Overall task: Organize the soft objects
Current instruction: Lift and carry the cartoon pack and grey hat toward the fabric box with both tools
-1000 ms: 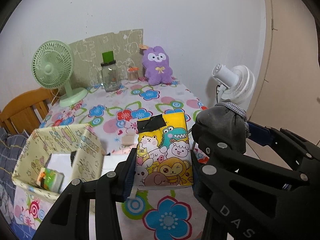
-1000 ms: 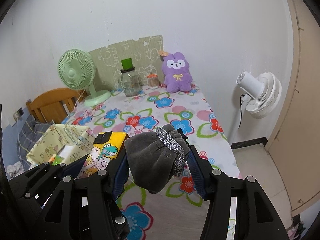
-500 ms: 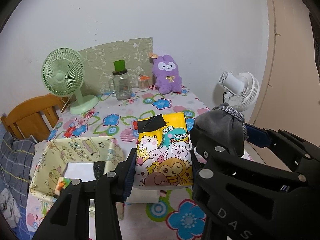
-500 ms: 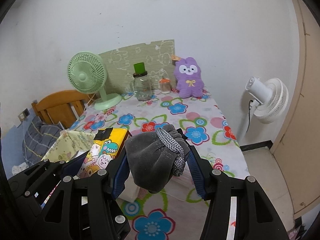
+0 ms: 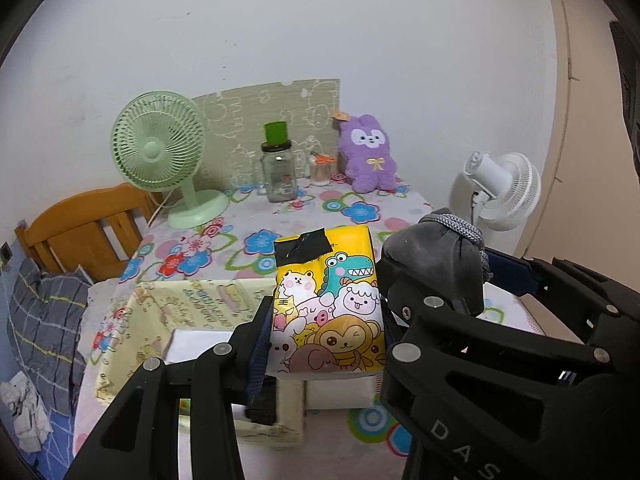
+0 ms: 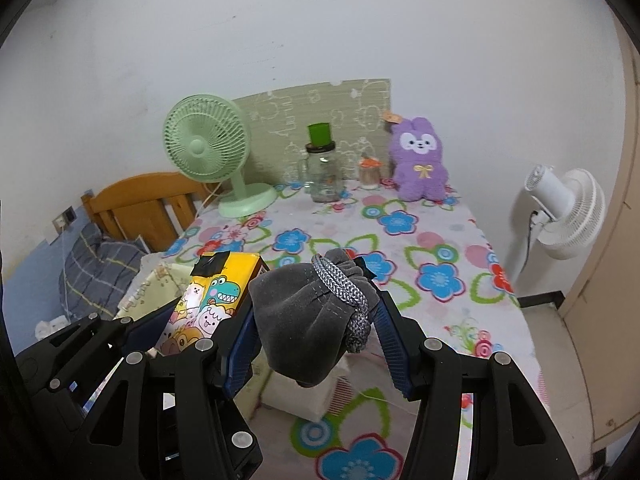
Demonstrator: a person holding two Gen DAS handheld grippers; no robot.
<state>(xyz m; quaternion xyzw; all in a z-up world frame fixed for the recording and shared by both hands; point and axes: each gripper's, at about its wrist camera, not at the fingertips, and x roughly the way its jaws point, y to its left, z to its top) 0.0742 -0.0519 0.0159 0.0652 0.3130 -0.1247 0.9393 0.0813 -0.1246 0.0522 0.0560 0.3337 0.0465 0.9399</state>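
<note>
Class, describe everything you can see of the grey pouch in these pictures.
The grey pouch looks like soft velvety cloth, gathered at its neck by a braided grey-and-white cord whose end hangs down one side. It bulges and sags between the blue pads of the right gripper, which is shut on it and holds it up above the flowered table. Its neck tilts away from the camera. What is inside cannot be seen.

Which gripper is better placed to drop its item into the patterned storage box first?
Left, probably. The left gripper holds the yellow cartoon pack right beside the patterned box. The right gripper, holding the grey drawstring pouch, sits farther from it, over the floral tablecloth.
</note>
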